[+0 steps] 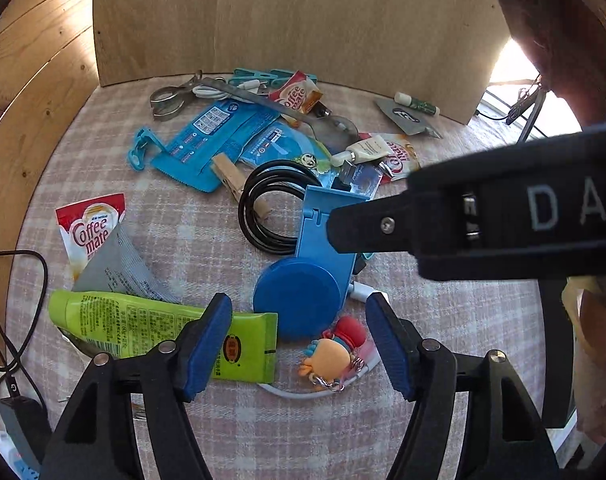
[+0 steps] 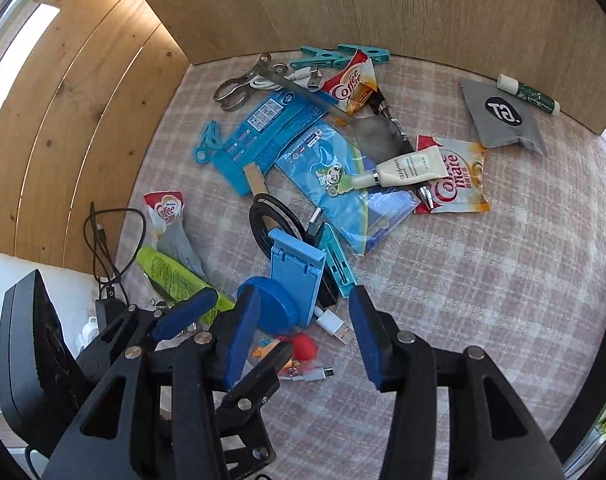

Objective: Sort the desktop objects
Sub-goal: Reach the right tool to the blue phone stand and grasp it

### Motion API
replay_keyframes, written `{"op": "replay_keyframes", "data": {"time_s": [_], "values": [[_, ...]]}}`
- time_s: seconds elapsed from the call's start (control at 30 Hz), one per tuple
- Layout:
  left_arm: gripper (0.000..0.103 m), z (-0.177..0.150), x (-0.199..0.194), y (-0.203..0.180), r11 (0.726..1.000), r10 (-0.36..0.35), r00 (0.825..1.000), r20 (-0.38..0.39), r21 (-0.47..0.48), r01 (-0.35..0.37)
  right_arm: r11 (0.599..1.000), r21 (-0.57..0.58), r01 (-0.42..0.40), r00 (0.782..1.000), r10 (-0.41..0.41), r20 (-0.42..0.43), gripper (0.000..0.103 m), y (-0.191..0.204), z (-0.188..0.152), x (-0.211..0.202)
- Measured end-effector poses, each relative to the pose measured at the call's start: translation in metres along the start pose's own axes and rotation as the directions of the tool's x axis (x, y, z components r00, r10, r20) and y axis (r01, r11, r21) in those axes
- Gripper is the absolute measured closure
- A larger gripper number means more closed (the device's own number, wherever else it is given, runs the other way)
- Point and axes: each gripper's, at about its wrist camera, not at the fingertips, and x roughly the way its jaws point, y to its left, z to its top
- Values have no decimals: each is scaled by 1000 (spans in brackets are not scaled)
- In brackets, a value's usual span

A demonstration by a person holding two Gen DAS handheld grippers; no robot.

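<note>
Two grippers over the clutter, both with jaws spread and nothing between the pads. No earlier view here, so only the present stance.

Left gripper point(image 1: 299, 344): pointing steeply down, straddling the round base of the blue phone stand point(image 1: 303, 280). Toy keychain point(image 1: 335, 350) sits in the gap nearer its right pad; the crimped end of the green tube point(image 1: 159, 330) lies under its left pad, not pinched as far as I can tell.

Right gripper point(image 2: 303, 334): also released, coming in from the right; in the left wrist view one of its fingers hangs over the stand's upright plate. In its own view the stand sits just ahead between its pads, white USB plug point(image 2: 333, 326) beside the base.

Key relation: stand lies near the front-left part of the checked cloth point(image 2: 483, 300), well short of the back wooden panel point(image 1: 303, 20). Long axis runs base-near, plate-far, roughly along both grippers' pointing line. My read: the stand is the likely pick and the left is marginally better centred on the base. Black cable coil point(image 1: 269, 208) touches the plate, so it may drag.
</note>
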Motion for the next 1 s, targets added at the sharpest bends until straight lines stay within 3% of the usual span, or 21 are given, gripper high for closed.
{"op": "replay_keyframes", "data": {"time_s": [0.67, 0.73, 0.83, 0.9, 1.0], "values": [[37, 4, 8, 22, 988, -136, 989, 55, -69, 139, 999, 36, 11, 999, -10, -45, 57, 11, 18, 35], [45, 4, 9, 24, 987, -139, 989, 57, -76, 144, 999, 23, 24, 999, -23, -41, 59, 13, 18, 35], [56, 3, 11, 25, 987, -138, 989, 48, -79, 142, 999, 23, 38, 999, -37, -39, 73, 13, 19, 36], [56, 2, 12, 24, 987, -141, 989, 44, -73, 144, 999, 29, 26, 999, -24, -38, 80, 9, 18, 36], [56, 1, 10, 22, 989, -136, 990, 49, -58, 138, 1000, 28, 12, 999, -11, -30, 83, 6, 16, 33]]}}
